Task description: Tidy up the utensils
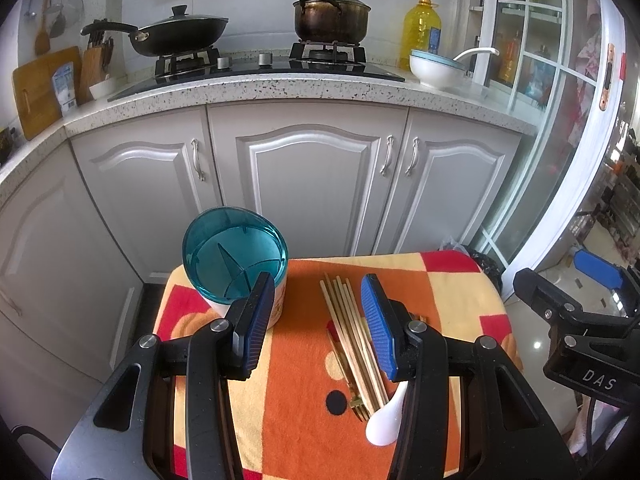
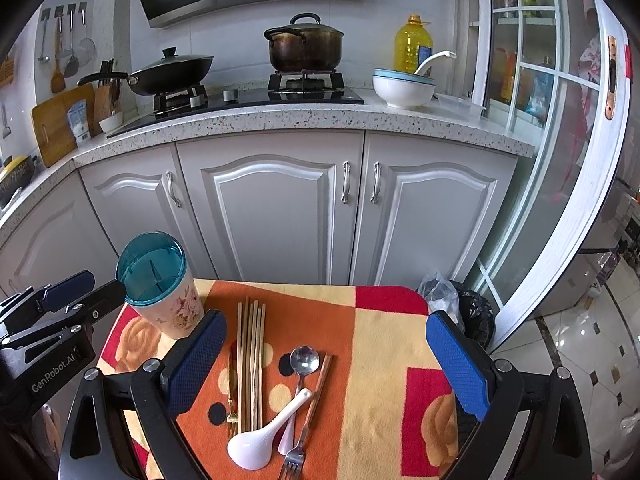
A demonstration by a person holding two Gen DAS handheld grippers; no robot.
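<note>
A floral utensil cup with a teal divided rim (image 1: 236,258) (image 2: 154,276) stands at the far left of a small cloth-covered table (image 2: 376,360). Several wooden chopsticks (image 2: 251,364) (image 1: 352,332) lie on the cloth beside a gold fork (image 2: 232,392), a white ceramic spoon (image 2: 264,436) (image 1: 386,420), a metal spoon (image 2: 304,360) and a silver fork (image 2: 304,424). My left gripper (image 1: 318,296) is open and empty, hovering between the cup and the chopsticks. My right gripper (image 2: 326,340) is wide open and empty above the utensils.
Grey kitchen cabinets (image 2: 280,208) face the table, with a stove, wok (image 2: 168,72), pot (image 2: 306,48), bowls (image 2: 402,88) and an oil bottle (image 2: 414,46) on the counter. A black bin bag (image 2: 468,312) and a glass sliding door (image 2: 560,160) are at the right.
</note>
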